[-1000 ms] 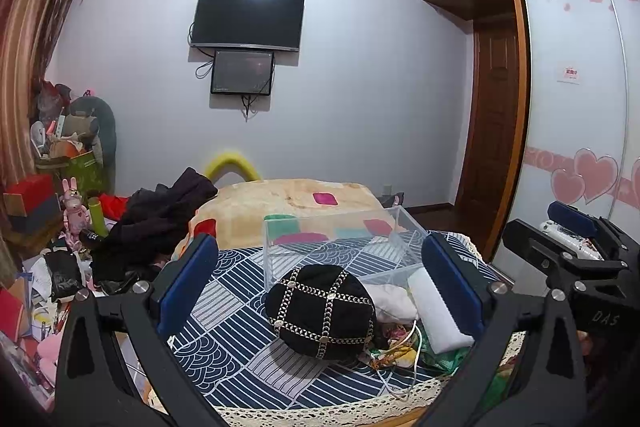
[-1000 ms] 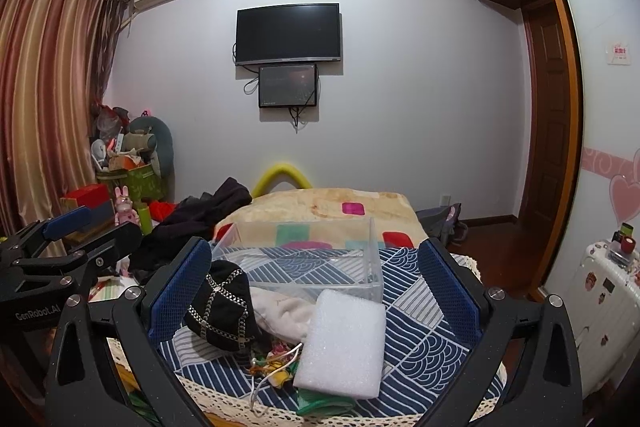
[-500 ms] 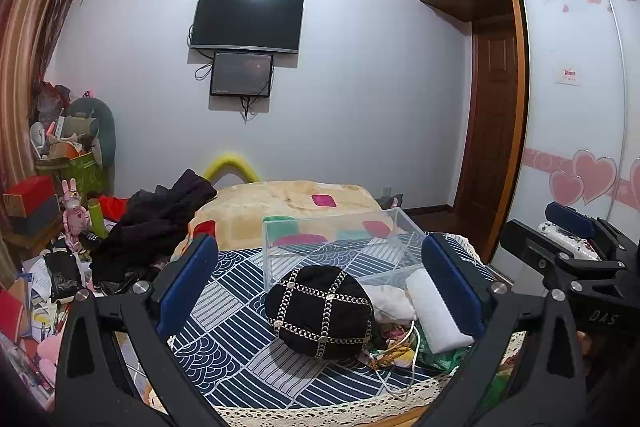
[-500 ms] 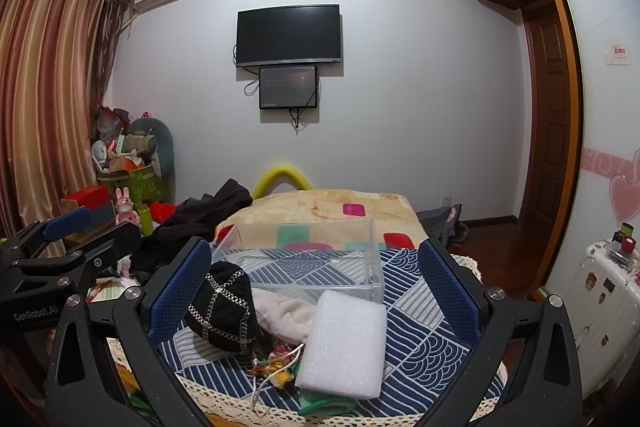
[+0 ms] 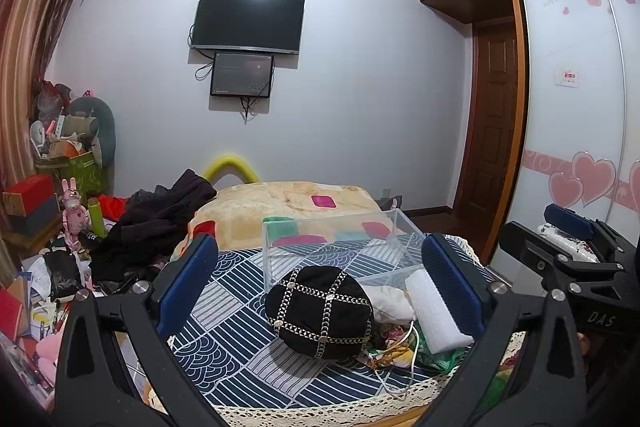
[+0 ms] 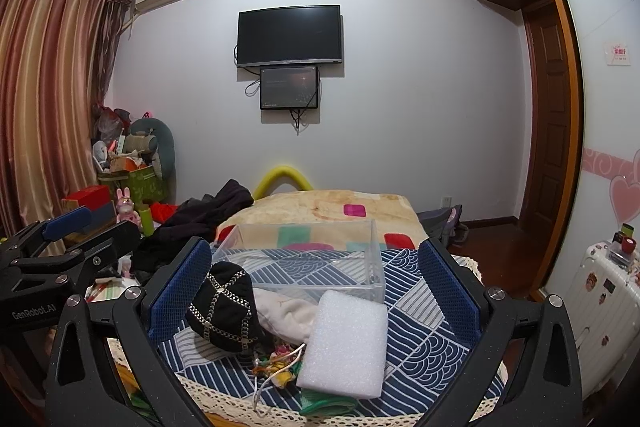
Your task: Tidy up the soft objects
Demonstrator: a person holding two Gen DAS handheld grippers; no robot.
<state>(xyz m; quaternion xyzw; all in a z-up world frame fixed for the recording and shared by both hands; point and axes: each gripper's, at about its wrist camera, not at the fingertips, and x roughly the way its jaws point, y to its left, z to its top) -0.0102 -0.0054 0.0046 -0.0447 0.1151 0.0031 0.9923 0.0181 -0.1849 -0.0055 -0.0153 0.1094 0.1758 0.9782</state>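
Note:
A black hat with chain trim (image 5: pixel 320 311) (image 6: pixel 224 311) lies on a blue patterned cloth on the table. Beside it lie a cream soft bundle (image 5: pixel 390 301) (image 6: pixel 286 317), a white foam block (image 5: pixel 434 311) (image 6: pixel 346 343) and a tangle of colourful cords (image 6: pixel 280 363). An empty clear plastic box (image 5: pixel 340 247) (image 6: pixel 304 255) stands just behind them. My left gripper (image 5: pixel 320 287) is open, framing the hat from above the near edge. My right gripper (image 6: pixel 316 291) is open and empty, framing the foam block and bundle.
The table's lace-edged front rim (image 6: pixel 248 407) is close below both grippers. A bed with a beige blanket (image 6: pixel 332 207) and dark clothes (image 5: pixel 160 219) lies behind. Clutter (image 5: pixel 52 267) fills the left floor. A white suitcase (image 6: pixel 600 295) stands at the right.
Both grippers have drifted very slightly; the objects have not moved.

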